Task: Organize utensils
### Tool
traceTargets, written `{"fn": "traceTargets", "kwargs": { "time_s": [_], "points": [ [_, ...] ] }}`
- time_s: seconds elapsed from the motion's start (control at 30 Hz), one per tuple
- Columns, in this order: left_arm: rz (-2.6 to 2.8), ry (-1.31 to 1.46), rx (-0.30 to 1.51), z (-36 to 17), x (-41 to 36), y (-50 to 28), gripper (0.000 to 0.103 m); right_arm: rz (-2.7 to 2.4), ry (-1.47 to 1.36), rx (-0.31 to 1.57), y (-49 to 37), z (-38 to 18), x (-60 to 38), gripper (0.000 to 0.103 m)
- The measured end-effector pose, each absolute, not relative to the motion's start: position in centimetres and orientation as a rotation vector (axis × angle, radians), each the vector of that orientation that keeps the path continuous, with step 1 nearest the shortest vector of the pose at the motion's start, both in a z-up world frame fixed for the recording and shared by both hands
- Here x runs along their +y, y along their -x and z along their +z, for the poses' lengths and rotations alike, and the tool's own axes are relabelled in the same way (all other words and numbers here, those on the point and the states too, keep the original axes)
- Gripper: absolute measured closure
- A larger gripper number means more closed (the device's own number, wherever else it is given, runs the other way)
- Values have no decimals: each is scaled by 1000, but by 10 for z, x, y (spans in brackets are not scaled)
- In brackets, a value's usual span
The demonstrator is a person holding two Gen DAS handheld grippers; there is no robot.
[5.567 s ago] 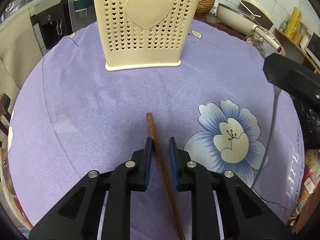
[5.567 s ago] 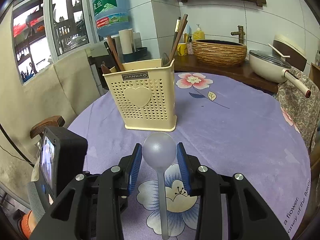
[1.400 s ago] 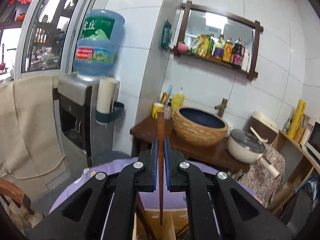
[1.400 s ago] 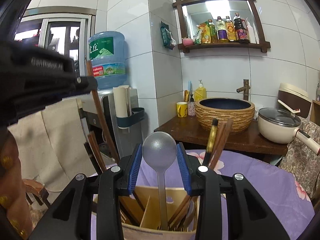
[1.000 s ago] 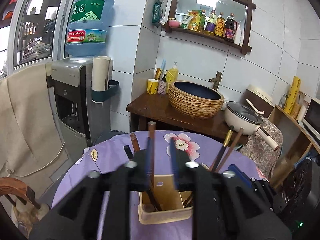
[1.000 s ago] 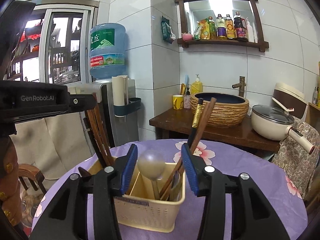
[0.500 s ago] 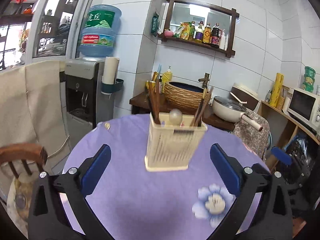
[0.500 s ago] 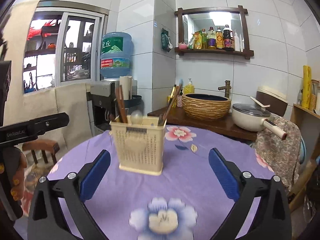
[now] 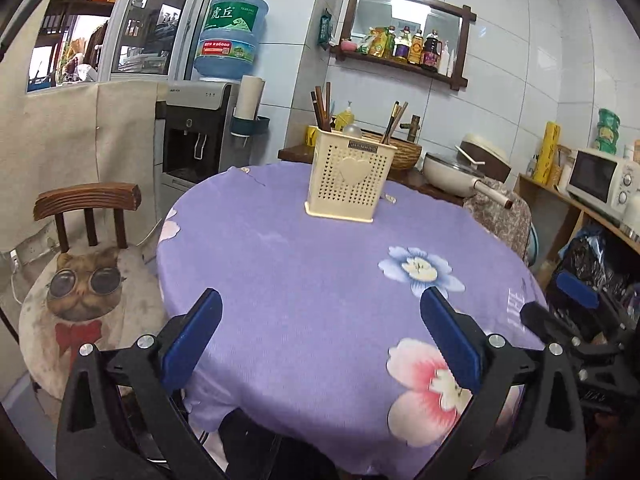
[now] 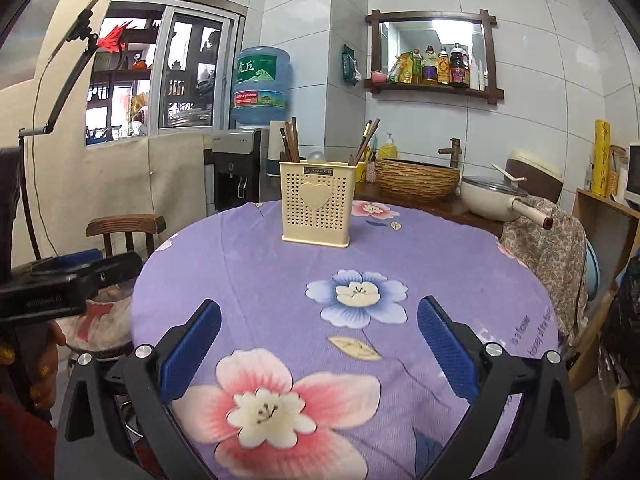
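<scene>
Two grippers are held back at the near edge of the round tabletop (image 10: 460, 280), which is covered by a purple flowered cloth. No loose utensil is seen on that cloth in either view. Toward the far side the cream holder (image 10: 317, 204) stands upright, and it is seen again in the left view (image 9: 348, 178). Dark sticks (image 10: 289, 140) are gathered in its left part, chopsticks (image 10: 366, 140) lean in its right part, and the pale round top of a spoon (image 10: 316, 156) shows between them. The left gripper (image 9: 320, 336) and the right gripper (image 10: 318, 336) are both spread wide, with nothing between the fingers. The sorting is judged to be finished or nearly so. If more utensils are to be stowed, they must first be found outside these views.
</scene>
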State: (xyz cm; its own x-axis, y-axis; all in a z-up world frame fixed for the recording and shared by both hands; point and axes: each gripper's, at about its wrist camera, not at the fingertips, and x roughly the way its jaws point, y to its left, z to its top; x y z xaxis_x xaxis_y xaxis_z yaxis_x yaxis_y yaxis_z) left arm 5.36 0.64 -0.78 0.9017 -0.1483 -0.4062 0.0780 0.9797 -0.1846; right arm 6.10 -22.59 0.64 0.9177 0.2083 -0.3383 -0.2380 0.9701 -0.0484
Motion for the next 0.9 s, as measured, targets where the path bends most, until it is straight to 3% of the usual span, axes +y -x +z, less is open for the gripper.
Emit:
{"fn": "traceTargets", "kwargs": {
  "time_s": [0.23,0.9],
  "points": [
    [-116,193,374,-1,3,-18,6,227,6,323,-28,12,-226,6],
    [-129,204,383,7,1,-21,6,217,14,325,-18,9,-223,6]
  ]
}}
